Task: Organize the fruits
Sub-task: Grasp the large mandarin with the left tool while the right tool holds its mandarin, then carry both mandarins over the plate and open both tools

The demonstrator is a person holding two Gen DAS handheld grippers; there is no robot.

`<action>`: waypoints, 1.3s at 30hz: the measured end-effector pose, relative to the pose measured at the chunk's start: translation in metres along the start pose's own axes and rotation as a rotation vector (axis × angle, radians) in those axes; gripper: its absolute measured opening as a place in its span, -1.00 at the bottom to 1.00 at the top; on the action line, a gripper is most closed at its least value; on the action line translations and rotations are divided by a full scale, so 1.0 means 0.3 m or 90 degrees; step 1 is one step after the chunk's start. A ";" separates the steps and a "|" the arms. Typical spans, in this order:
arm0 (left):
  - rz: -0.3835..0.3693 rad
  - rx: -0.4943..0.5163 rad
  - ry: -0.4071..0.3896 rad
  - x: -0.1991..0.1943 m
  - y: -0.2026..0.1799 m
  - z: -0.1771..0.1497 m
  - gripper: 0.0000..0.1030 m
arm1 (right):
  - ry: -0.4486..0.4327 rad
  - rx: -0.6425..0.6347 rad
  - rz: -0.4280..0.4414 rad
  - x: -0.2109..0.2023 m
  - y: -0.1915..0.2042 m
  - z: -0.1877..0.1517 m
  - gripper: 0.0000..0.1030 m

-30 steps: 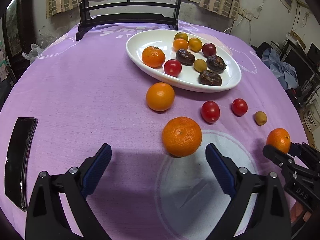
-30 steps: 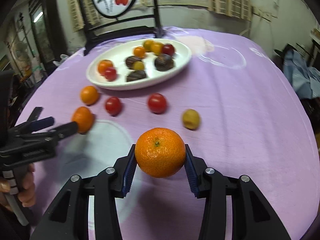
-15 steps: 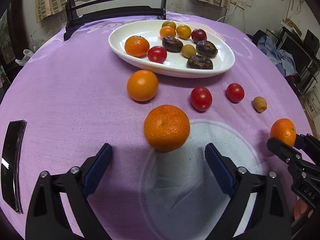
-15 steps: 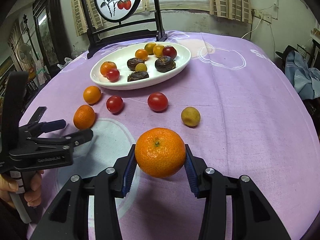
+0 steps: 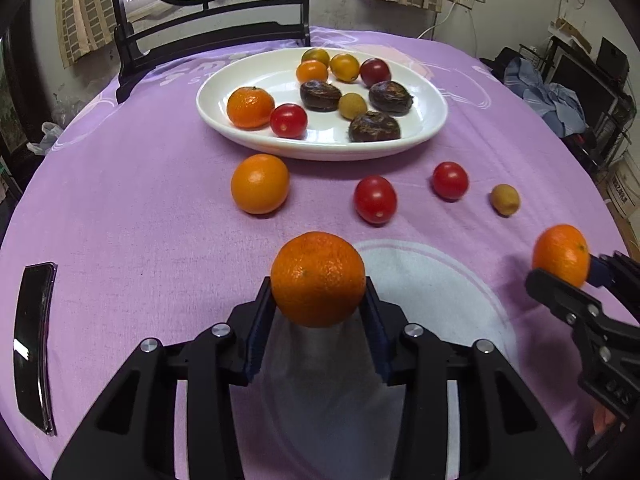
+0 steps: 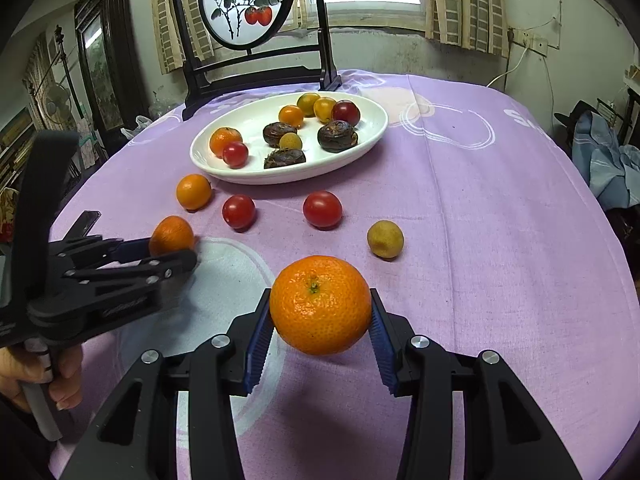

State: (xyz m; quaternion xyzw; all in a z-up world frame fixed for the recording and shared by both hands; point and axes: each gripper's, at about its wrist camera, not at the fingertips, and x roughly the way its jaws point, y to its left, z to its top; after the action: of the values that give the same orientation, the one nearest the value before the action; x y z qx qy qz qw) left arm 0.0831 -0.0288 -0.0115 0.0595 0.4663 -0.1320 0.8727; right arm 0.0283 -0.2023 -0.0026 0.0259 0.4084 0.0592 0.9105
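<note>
We have the left hand-held gripper (image 5: pixel 318 308) just closed onto a dimpled orange mandarin (image 5: pixel 318 278), its blue pads pressing both flanks so the round fruit cannot roll off the purple-clothed bench (image 5: pixel 120 200). Our right hand-held gripper (image 6: pixel 320 320) is clamped on a second stem-topped mandarin (image 6: pixel 320 304). Both sit well in front of the white oval ceramic plate (image 5: pixel 248 76), where we judge they belong.

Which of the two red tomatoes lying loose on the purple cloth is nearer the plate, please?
The right-hand tomato, beside the small yellow-brown fruit, lies closer to the white plate; the other tomato sits further forward.
</note>
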 end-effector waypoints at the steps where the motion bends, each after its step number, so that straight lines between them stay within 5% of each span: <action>1: -0.006 0.001 -0.002 -0.013 -0.001 -0.004 -0.19 | 0.000 0.002 0.003 0.002 -0.002 0.000 -0.11; 14: -0.045 0.013 -0.060 -0.162 0.037 0.131 -0.19 | -0.034 -0.020 0.027 -0.057 0.031 0.125 -0.11; 23: -0.048 -0.056 -0.046 -0.008 0.125 0.361 -0.19 | -0.030 -0.047 0.025 0.101 0.067 0.340 -0.11; 36: -0.001 -0.070 -0.016 0.193 0.135 0.498 -0.17 | -0.001 -0.072 -0.011 0.320 0.102 0.421 0.03; 39: 0.003 -0.072 -0.031 0.184 0.136 0.498 0.14 | -0.011 -0.063 -0.017 0.305 0.085 0.422 0.23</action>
State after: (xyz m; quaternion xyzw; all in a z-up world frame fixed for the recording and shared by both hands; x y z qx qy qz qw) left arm 0.2433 -0.0332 0.0255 0.0079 0.4511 -0.1050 0.8862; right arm 0.1809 -0.1651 0.0162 -0.0244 0.3974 0.0669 0.9149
